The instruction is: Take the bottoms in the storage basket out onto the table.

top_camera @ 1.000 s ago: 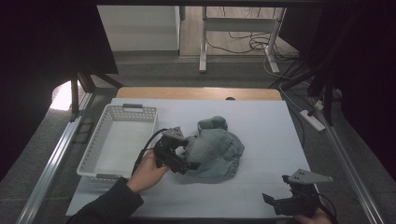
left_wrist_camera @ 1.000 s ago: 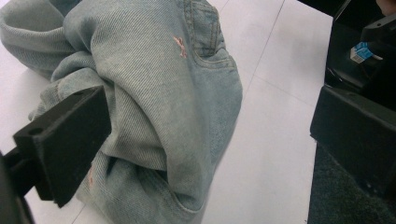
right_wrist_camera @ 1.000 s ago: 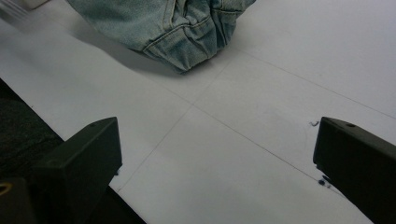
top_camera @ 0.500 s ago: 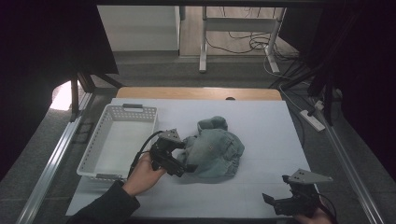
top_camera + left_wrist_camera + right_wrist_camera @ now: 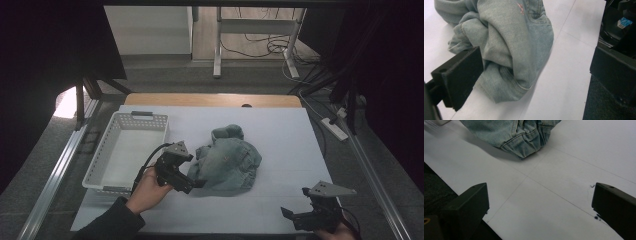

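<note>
A crumpled pair of light blue jeans [image 5: 227, 160] lies in a heap in the middle of the white table. My left gripper [image 5: 192, 183] sits at the heap's near-left edge, held by a hand. It is open. In the left gripper view the denim [image 5: 511, 42] bulges between the two wide-apart jaws of the left gripper [image 5: 536, 67]. My right gripper [image 5: 295, 215] rests at the table's near-right corner, open and well apart from the jeans. In the right gripper view only bare table lies between the jaws of the right gripper [image 5: 540, 202], and the jeans' hem [image 5: 524, 142] is farther ahead.
A white perforated basket [image 5: 142, 121] stands on the table's left side, just left of the left gripper. The white table sheet [image 5: 285, 130] ends at a wooden strip at the back. Metal rails run along both sides, and cables lie on the floor beyond.
My left gripper has shifted slightly toward the near left along the jeans' edge. The jeans have barely changed shape. The right gripper has stayed where it was.
</note>
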Demonstrator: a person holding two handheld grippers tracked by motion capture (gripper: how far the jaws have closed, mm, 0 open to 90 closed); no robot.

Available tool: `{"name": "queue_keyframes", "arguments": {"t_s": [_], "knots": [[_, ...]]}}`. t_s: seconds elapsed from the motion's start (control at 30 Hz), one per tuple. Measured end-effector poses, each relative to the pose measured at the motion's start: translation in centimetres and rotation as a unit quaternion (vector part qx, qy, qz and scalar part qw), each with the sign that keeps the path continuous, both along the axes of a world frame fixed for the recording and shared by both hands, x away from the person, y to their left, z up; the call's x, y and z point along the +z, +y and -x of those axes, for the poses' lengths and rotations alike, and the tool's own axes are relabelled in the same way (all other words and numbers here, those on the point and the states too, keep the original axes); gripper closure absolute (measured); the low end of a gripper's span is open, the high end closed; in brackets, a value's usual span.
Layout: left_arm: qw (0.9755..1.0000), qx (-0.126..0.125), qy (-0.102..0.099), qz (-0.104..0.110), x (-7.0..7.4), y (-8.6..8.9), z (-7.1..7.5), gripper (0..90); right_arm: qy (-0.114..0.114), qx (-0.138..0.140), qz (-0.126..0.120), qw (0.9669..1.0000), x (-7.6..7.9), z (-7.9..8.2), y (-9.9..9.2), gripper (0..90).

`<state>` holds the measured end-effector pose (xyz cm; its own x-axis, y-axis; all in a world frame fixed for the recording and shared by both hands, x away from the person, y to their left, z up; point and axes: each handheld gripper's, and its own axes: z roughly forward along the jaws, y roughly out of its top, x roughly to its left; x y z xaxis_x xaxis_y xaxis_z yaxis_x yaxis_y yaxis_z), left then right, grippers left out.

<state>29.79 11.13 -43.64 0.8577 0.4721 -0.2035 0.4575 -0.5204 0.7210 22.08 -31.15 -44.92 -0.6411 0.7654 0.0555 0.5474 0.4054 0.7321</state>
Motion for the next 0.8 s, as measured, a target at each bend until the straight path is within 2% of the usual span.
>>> {"name": "queue_keyframes", "arguments": {"t_s": [0.23,0.8], "knots": [[0.9999,0.011,0.003,0.004,-0.3,0.8,0.4,0.0,0.001,0.001,0.0,1.0,0.0,0.0,0.0,1.5],[0.9998,0.018,0.0,0.007,-0.8,1.8,1.5,0.0,0.001,-0.001,-0.001,1.0,0.0,-0.1,0.0,1.5]]}}
